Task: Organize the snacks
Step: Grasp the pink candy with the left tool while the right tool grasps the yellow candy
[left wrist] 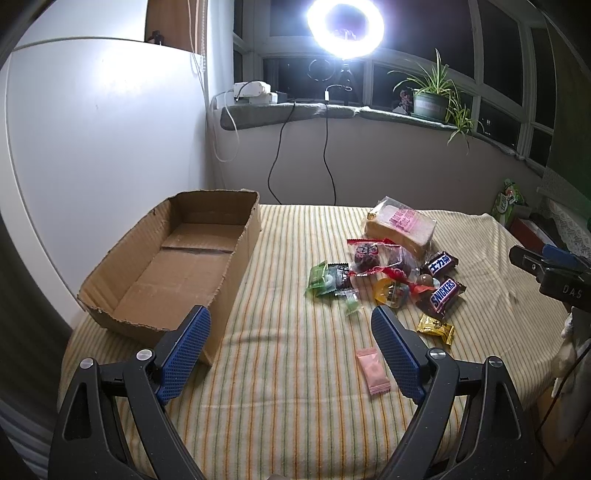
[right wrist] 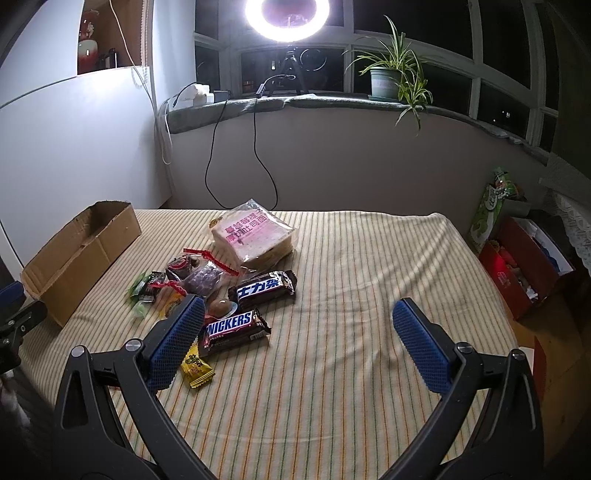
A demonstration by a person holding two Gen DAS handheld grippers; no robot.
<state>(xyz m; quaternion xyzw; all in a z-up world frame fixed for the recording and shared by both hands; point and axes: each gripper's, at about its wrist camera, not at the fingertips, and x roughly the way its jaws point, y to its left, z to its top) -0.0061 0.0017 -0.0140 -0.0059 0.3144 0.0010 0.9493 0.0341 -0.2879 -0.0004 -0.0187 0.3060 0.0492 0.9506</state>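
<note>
An empty cardboard box [left wrist: 173,269] [right wrist: 79,254] lies at the left of a striped cloth. A pile of snacks sits mid-cloth: bagged bread [left wrist: 400,227] [right wrist: 255,234], two Snickers bars [left wrist: 443,293] [right wrist: 232,326], a gold candy [left wrist: 436,328] [right wrist: 195,365], green candies [left wrist: 321,278] and red-wrapped sweets [left wrist: 369,254]. A pink packet [left wrist: 373,371] lies apart, just left of my left gripper's right finger. My left gripper [left wrist: 291,321] hangs open and empty between box and pile. My right gripper [right wrist: 297,314] is open and empty, its left finger over the pile's edge.
The striped cloth [right wrist: 351,295] covers the table, with bare space at its right half. A red box with clutter [right wrist: 524,266] and a green bag [right wrist: 491,210] stand off the right edge. A ring light [left wrist: 345,24], cables and a potted plant [left wrist: 430,98] line the windowsill behind.
</note>
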